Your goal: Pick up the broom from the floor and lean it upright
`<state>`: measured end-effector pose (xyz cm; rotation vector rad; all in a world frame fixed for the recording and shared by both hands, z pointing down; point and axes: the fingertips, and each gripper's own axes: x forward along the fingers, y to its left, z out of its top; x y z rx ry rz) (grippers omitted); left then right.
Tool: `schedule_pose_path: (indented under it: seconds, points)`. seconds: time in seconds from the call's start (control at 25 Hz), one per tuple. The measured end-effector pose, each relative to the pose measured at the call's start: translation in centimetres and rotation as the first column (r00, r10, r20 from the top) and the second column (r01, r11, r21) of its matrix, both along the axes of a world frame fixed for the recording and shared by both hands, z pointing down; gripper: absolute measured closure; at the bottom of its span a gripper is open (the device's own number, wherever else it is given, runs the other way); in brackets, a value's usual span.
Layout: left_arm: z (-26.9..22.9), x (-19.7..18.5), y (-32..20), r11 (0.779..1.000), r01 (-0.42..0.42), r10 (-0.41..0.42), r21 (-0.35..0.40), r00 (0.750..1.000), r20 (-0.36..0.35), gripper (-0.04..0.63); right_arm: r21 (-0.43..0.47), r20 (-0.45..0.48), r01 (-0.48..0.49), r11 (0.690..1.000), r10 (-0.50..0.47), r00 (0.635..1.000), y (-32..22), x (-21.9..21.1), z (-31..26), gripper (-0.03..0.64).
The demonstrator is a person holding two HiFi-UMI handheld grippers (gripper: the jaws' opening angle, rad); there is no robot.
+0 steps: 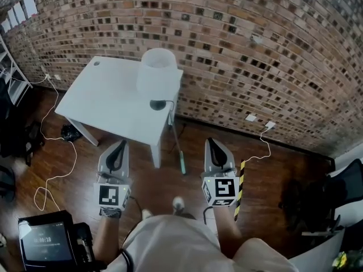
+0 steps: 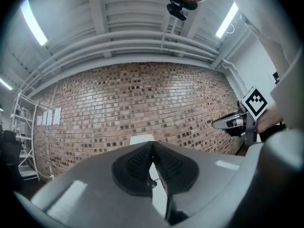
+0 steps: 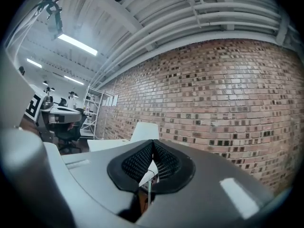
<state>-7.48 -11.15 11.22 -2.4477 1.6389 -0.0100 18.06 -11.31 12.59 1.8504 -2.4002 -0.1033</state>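
Head view is showing my left gripper (image 1: 119, 147) and right gripper (image 1: 212, 146) hovering side by side over the floor (image 1: 142, 171), both pointing toward twelve o'clock. Each gripper view is showing its jaws pressed together, gripping nothing. Between the grippers, the broom (image 1: 182, 164) is standing with its head down, its handle appearing to lean on the table (image 1: 102, 103) corner at twelve o'clock.

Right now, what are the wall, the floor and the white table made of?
The wall looks like bare brick: reddish and dark blocks with pale mortar lines, rough and matte. The floor seems to be dark brown wood, with plank lines and a slight shine. The table is smooth, plain white: maybe painted wood or laminate; I can't tell which.
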Motion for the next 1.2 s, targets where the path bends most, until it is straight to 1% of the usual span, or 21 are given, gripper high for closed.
schedule_pose_path:
  seconds: [0.24,0.36,0.44,0.56,0.68,0.8,0.96,1.08,1.2]
  points:
    - [1.4,-1.2,1.2,0.998,-0.016,0.015,-0.061,1.0,-0.008,0.595,-0.014,-0.016,-0.018,1.0,0.018,1.0,2.4,-1.6,0.2,0.603]
    - [2.4,-1.6,2.7,0.995,-0.054,0.056,-0.078,0.998,0.015,0.595,-0.03,-0.01,-0.052,0.998,0.052,0.999,4.6,-1.8,0.7,0.603]
    - [2.9,-1.9,3.6,0.992,-0.081,0.084,-0.093,0.996,0.024,0.595,-0.022,0.006,-0.086,0.996,0.086,0.996,5.8,-1.6,0.7,0.603]
    - [4.1,-2.6,5.3,0.99,-0.092,0.096,-0.104,0.995,0.026,0.595,-0.014,0.026,-0.123,0.992,0.123,0.992,7.8,-1.6,0.6,0.603]
    - [5.3,-2.7,7.8,0.988,-0.09,0.094,-0.126,0.995,0.025,0.595,-0.009,0.02,-0.118,0.993,0.118,0.993,10.0,-2.0,0.1,0.603]
    - [5.7,-1.9,10.4,0.986,-0.09,0.095,-0.139,0.995,0.031,0.595,-0.014,0.039,-0.112,0.994,0.112,0.993,12.5,-1.8,0.6,0.603]
    - [5.3,-1.3,14.4,0.989,-0.076,0.08,-0.124,0.996,0.026,0.595,0.008,0.019,-0.076,0.997,0.075,0.997,16.7,-1.7,-0.3,0.603]
    - [5.0,-0.4,18.1,0.992,-0.055,0.058,-0.112,0.998,0.027,0.595,0.01,0.023,-0.062,0.998,0.062,0.998,20.4,-0.5,-0.5,0.603]
    - [5.0,1.4,23.2,0.992,-0.043,0.045,-0.119,0.999,0.015,0.595,0.017,0.033,-0.056,0.998,0.056,0.998,24.9,1.6,-0.5,0.603]
